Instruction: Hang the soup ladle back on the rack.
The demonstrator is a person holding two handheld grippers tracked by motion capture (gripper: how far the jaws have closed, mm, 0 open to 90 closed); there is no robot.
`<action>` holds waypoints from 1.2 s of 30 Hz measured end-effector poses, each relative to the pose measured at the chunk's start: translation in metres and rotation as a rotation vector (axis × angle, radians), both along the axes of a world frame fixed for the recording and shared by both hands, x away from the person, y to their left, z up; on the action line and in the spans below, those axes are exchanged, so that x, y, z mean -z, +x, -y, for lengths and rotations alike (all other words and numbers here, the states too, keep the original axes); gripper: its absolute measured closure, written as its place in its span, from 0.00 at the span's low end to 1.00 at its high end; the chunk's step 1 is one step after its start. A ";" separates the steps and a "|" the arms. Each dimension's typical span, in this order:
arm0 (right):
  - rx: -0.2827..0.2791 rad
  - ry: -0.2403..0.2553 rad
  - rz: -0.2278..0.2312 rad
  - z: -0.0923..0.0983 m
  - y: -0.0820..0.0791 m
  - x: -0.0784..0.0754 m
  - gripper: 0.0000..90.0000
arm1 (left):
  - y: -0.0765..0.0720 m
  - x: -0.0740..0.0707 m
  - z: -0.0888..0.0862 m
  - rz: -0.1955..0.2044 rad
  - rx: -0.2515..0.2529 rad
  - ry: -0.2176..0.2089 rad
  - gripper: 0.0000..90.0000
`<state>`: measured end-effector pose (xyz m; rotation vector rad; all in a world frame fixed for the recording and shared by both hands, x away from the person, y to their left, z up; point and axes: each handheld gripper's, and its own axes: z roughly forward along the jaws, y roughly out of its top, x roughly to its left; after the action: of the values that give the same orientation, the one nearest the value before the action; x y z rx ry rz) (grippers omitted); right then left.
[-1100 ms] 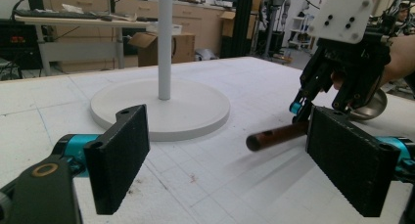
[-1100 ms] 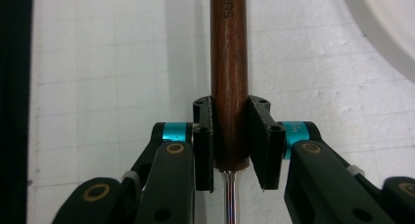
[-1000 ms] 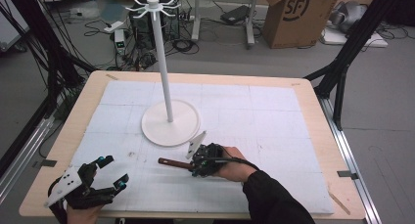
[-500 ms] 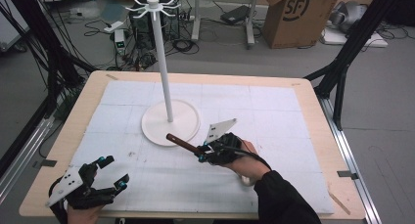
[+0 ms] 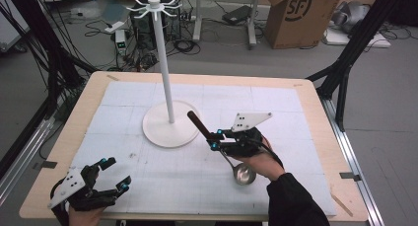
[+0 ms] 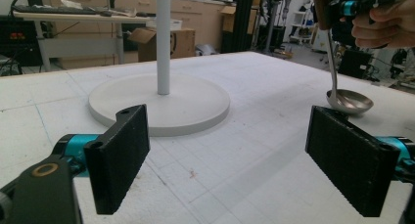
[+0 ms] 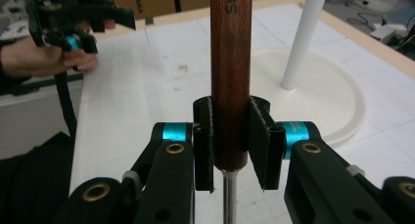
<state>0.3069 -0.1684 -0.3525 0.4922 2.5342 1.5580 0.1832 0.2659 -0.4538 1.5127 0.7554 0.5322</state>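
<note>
- The ladle [image 5: 231, 157] is off the table, gripped by its dark wooden handle, which angles up toward the white hook stand [image 5: 165, 63]; its steel bowl hangs low over the white mat, near the front right of the stand's base.
- The right gripper [image 5: 215, 139] has its jaws clamped on that handle; in the right gripper view the pads press both sides of the wood just above where the metal shank begins.
- The left gripper [image 5: 111, 174] rests near the table's front left corner, jaws spread wide with nothing between them.
- The step in hand looks like carrying the ladle up to hang it on the stand. To do it well: keep the grip firm so the heavy bowl doesn't swing, raise the handle end clear of the pole, and line it up with one of the hooks at the top before lowering. Whether the handle has a hanging hole I cannot tell.
- The table [image 5: 315, 95] is light wood under a white gridded mat, slightly scuffed.
- Beyond it: a cardboard box [image 5: 296, 16], cables on a grey floor, black frame legs.
</note>
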 end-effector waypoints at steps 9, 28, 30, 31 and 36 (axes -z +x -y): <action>0.019 0.084 0.005 0.010 0.003 -0.009 0.83 | 0.000 0.000 0.000 0.005 -0.003 0.001 0.19; -0.004 0.270 -0.070 0.014 0.023 -0.044 0.82 | 0.000 0.000 -0.001 0.005 -0.002 -0.003 0.19; -0.011 0.280 -0.092 0.013 0.026 -0.047 0.83 | 0.000 0.000 -0.001 0.006 -0.002 -0.005 0.19; -0.015 0.272 -0.098 0.012 0.027 -0.049 0.83 | 0.000 0.000 -0.002 0.005 -0.003 -0.004 0.19; -0.021 0.245 -0.107 0.010 0.033 -0.061 0.82 | 0.001 0.001 -0.002 0.001 -0.002 -0.001 0.19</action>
<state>0.3397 -0.1784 -0.2912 0.5928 2.4410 1.9106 0.1842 0.2677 -0.4545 1.5107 0.7565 0.5334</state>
